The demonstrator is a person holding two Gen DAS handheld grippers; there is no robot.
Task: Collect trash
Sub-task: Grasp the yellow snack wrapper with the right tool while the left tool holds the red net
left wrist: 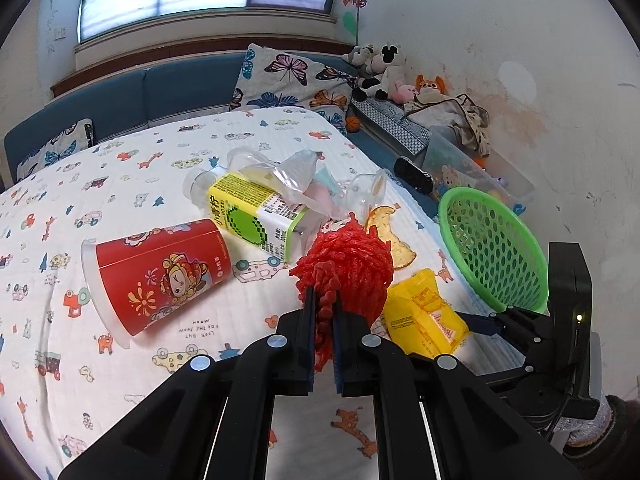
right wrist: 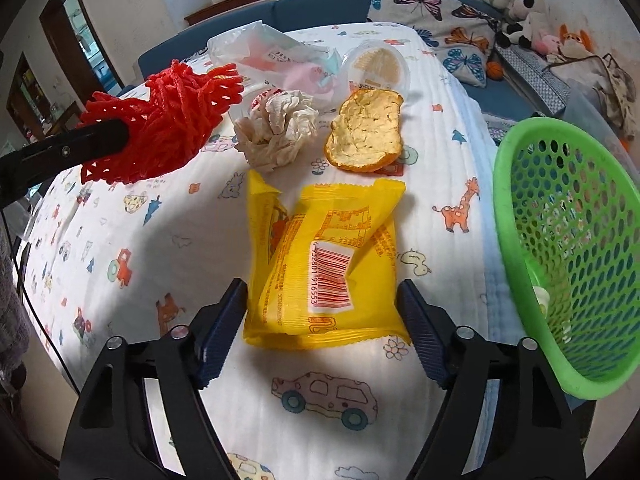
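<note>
My left gripper is shut on a red foam net and holds it above the table; the net also shows in the right wrist view. My right gripper is open, its pads on either side of a yellow snack wrapper, which also shows in the left wrist view. A green basket stands at the right, tilted; it also shows in the left wrist view. Beyond lie an orange peel, a crumpled tissue, a plastic bag and a clear lidded cup.
A red paper cup and a green-yellow drink carton lie on the cartoon-print cloth. Butterfly cushions, soft toys and a clear storage box sit along the blue bench behind.
</note>
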